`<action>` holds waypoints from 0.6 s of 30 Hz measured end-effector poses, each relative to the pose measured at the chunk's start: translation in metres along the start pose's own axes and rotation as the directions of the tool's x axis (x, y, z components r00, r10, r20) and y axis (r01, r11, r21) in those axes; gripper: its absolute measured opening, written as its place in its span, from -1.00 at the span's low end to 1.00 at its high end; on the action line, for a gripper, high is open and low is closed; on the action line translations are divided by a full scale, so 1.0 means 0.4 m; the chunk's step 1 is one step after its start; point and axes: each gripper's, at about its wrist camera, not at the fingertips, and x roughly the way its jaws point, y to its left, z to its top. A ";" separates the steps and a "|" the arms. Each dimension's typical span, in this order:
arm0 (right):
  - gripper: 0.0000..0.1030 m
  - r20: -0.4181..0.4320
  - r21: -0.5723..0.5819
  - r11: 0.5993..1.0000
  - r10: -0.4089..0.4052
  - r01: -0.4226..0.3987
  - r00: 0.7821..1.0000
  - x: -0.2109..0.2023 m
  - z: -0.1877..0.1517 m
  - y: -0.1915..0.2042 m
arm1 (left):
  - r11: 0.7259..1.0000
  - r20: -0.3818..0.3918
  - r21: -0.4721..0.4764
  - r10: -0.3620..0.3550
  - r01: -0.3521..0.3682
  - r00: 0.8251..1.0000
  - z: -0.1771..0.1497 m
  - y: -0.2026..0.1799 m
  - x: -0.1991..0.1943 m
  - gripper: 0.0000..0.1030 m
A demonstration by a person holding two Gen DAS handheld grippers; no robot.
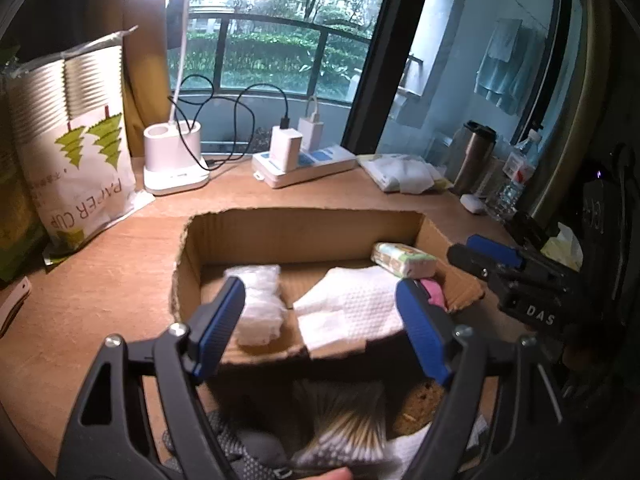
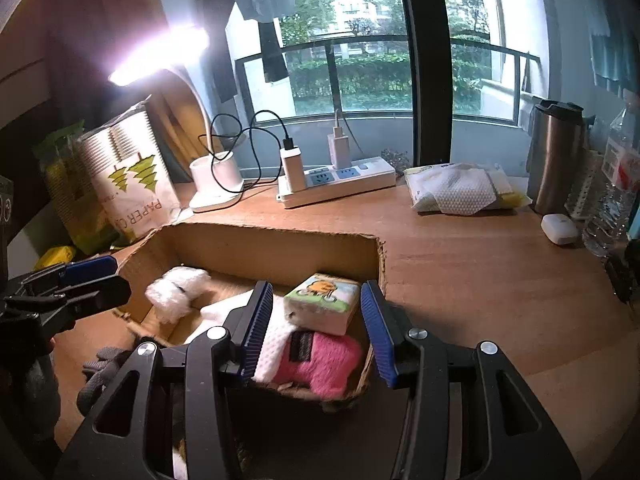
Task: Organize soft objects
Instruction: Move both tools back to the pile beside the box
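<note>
- Open cardboard box (image 2: 280,240) in the middle of a wooden desk (image 2: 460,272), already holding soft things.
- Inside the box: a pink plush piece (image 2: 324,364) in the near right corner, a small tissue pack (image 2: 324,300) lying on top of it, a white cloth (image 1: 352,304) spread across the middle, a white fluffy bundle (image 2: 176,292) toward the far left.
- Right tongs (image 2: 316,332) apart, pads straddling the tissue pack and pink plush without pressing either; nothing gripped.
- Left tongs (image 1: 320,320) spread wide over the near wall of the box, empty, white cloth and bundle just ahead between the pads.
- Below the left tongs, outside the box and close to the person: grey dotted gloves (image 1: 240,452) and a striped, blurred soft item (image 1: 344,428).
- Judged next pick: one of those loose items, lying behind and beneath the left tongs, well off from the right tongs.
- Long axis of the striped item too blurred to tell.
</note>
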 end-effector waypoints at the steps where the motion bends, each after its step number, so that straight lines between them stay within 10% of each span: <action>1: -0.05 0.000 -0.001 1.000 0.000 0.000 1.000 -0.004 -0.002 0.004 | 1.000 0.004 -0.001 -0.002 0.002 1.000 -0.003 -0.001 -0.010 0.53; 18: -0.05 0.014 -0.040 0.999 0.019 -0.019 1.000 -0.117 -0.041 0.092 | 1.000 0.031 -0.008 -0.017 0.017 0.999 -0.057 -0.014 -0.102 0.54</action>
